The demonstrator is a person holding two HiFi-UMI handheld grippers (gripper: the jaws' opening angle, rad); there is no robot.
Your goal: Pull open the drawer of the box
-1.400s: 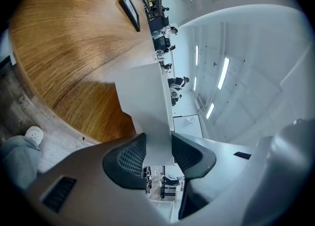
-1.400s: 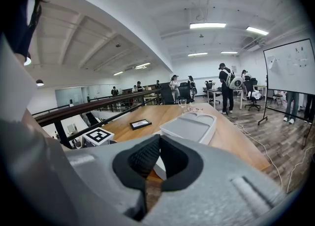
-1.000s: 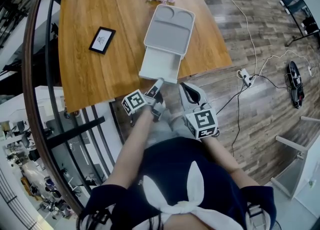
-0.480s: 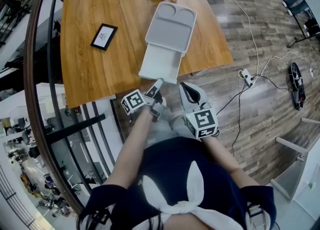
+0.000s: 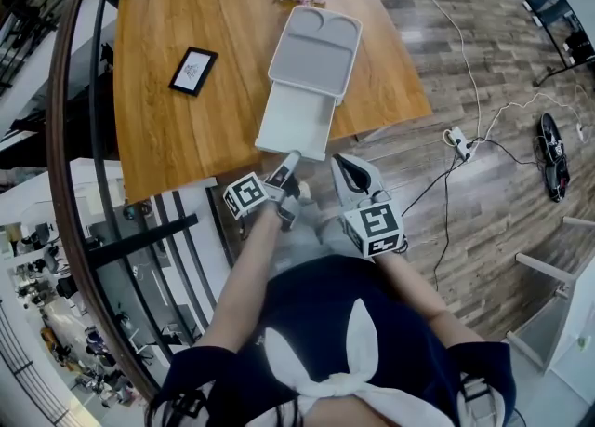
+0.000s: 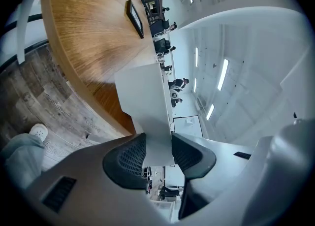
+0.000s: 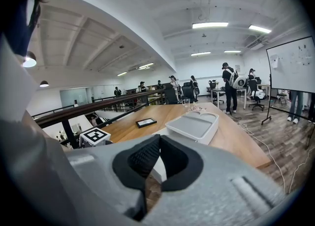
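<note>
left gripper (image 5: 290,157) clamped on the drawer (image 5: 296,123), drawer's pulled out
From my end: the pads squeeze its front lip, and it sticks out of the box (image 5: 314,53) over the table's (image 5: 223,34) near edge. My right gripper (image 5: 346,169) sits just beside it, jaws pinched together on nothing.

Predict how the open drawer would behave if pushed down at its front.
Probably stiff: the drawer sticks out flat, no sag. Likely light: its walls look thin. The box might tip or slide; nothing visibly anchors it.

light: bright, ceiling strips (image 7: 210,24) | edges: fisheye-bent, vignetted | focus: sharp
</note>
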